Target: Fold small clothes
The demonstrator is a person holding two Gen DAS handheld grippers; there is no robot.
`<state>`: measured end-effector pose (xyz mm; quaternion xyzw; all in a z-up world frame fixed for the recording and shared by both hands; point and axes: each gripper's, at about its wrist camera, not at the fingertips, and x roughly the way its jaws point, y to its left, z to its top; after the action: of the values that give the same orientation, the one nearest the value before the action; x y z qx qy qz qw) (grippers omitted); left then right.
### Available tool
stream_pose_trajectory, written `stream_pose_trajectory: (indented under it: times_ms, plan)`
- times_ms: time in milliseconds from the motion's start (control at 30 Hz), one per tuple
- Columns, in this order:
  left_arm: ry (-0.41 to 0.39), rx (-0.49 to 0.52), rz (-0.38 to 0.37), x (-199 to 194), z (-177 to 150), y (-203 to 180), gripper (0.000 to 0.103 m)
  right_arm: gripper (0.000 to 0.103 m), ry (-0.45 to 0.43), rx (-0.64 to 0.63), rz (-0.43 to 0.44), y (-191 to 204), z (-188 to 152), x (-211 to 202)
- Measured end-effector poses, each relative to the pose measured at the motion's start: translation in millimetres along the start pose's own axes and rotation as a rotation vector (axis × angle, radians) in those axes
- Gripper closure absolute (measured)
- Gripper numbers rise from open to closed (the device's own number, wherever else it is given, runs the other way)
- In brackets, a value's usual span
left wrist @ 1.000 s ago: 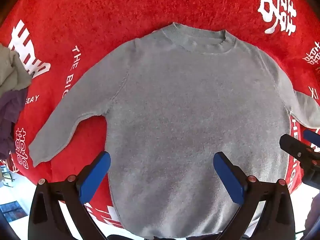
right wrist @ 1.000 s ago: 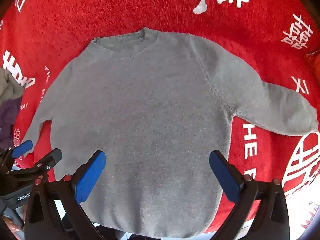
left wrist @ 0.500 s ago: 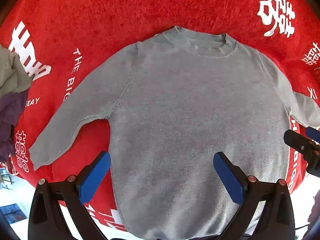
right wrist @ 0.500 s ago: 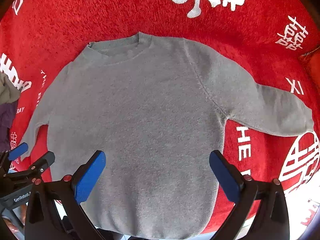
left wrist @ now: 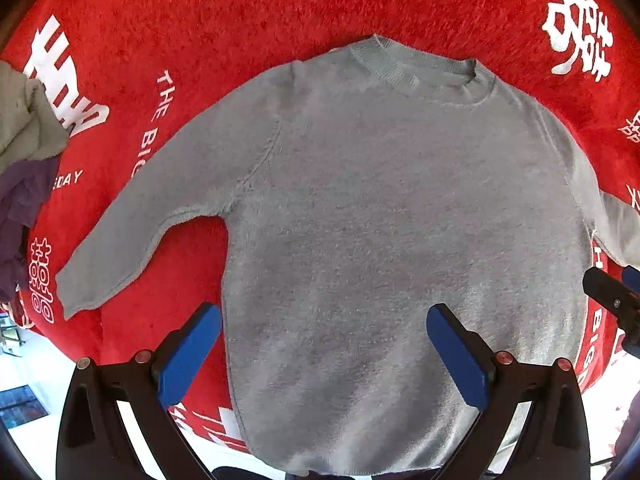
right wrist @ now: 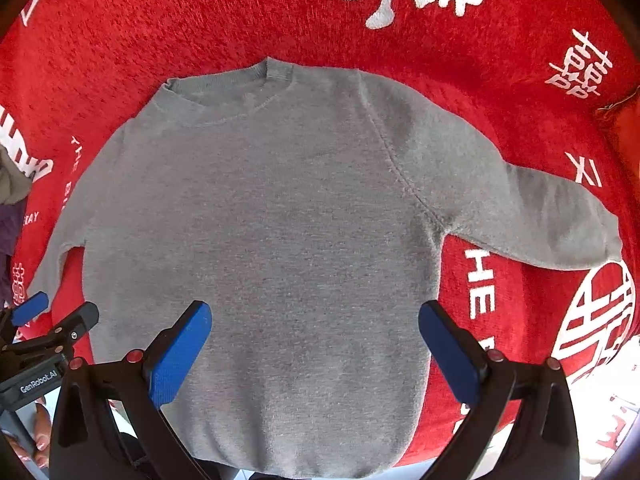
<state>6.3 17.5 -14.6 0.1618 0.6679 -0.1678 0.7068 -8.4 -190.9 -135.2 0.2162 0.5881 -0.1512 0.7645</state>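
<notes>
We hold both grippers above a grey sweater (left wrist: 400, 216) that lies flat and face up on a red cloth (left wrist: 224, 20) printed with white characters and lettering. The sweater occupies the centre of the cloth, collar (left wrist: 420, 72) at the far side, hem at the near edge, both sleeves spread outward. The left sleeve (left wrist: 152, 216) angles toward the near left; the right sleeve (right wrist: 532, 208) extends toward the right. Our left gripper (left wrist: 320, 356) is released, its blue pads (left wrist: 188, 356) set wide apart over the lower part of the sweater body, gripping nothing. Our right gripper (right wrist: 316, 352) is likewise released, its blue pads (right wrist: 178, 354) spread wide over the lower body, gripping nothing. A heap of other clothes (left wrist: 24, 152), pale and purple, sits at the left edge of the cloth, apart from the left sleeve cuff.
</notes>
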Motion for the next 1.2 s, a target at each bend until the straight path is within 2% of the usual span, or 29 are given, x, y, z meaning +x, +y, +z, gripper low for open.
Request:
stream_pose_trajectory:
  times_ms: [100,200,267,300,667,1200]
  plan:
    - [-0.022,-0.007,-0.019,2,-2,2,0.0,0.0,0.009,0.004,0.011,-1,0,1]
    - [-0.034,0.0,-0.003,3,-3,1,0.0,0.0,0.01,0.006,0.025,-1,0,1]
    - [-0.028,0.002,-0.001,4,-3,1,0.0,0.0,0.009,0.001,0.014,0,0,2]
    - [-0.024,0.001,-0.001,4,-4,1,0.0,0.0,0.01,-0.009,-0.019,0,0,3]
    - [-0.011,-0.01,0.022,5,-3,4,0.0,0.0,0.016,-0.024,-0.051,4,1,3]
    - [-0.032,-0.044,-0.021,12,-3,20,0.0,0.0,0.019,-0.04,-0.034,16,3,3]
